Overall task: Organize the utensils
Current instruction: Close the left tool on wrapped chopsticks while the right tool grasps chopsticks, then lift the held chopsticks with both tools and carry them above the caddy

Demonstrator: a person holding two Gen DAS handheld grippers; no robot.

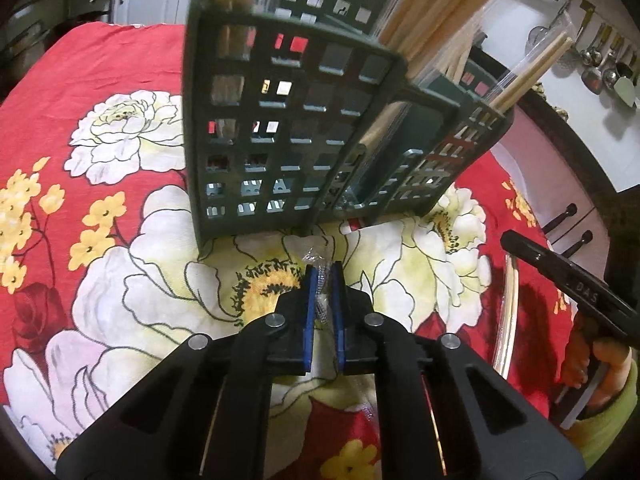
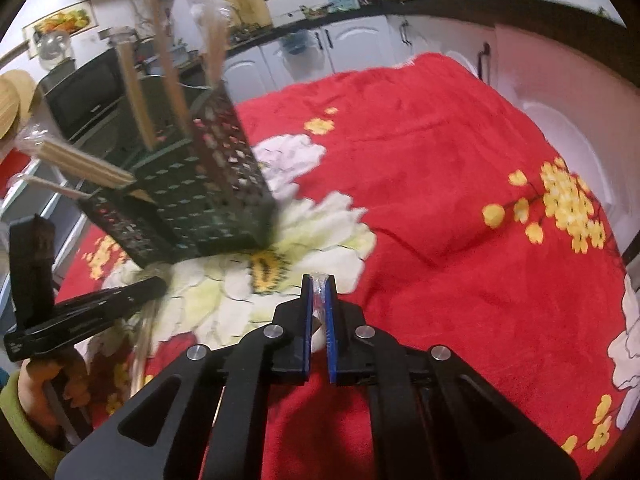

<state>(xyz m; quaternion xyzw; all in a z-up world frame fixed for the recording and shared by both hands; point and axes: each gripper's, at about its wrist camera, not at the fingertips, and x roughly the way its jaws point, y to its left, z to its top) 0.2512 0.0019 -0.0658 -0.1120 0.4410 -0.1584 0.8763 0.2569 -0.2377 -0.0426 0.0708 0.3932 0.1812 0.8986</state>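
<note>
Apparently both tools clamped on clear wrapper: left tool (image 1: 325, 280) on one end, right tool (image 2: 319, 285) on other. Green caddy (image 1: 288, 120) upper centre on red-cloth worktop (image 1: 120, 60), w/ wrapped chopsticks (image 1: 432, 8). Best lifted level, then tipped into free slot.

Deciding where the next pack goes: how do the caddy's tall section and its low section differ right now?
The tall section rises well above the low section. Wooden sticks in the tall section stand nearly upright; the wrapped sticks in the low section lean far outward. Both have dark green grid walls and already hold sticks.
</note>
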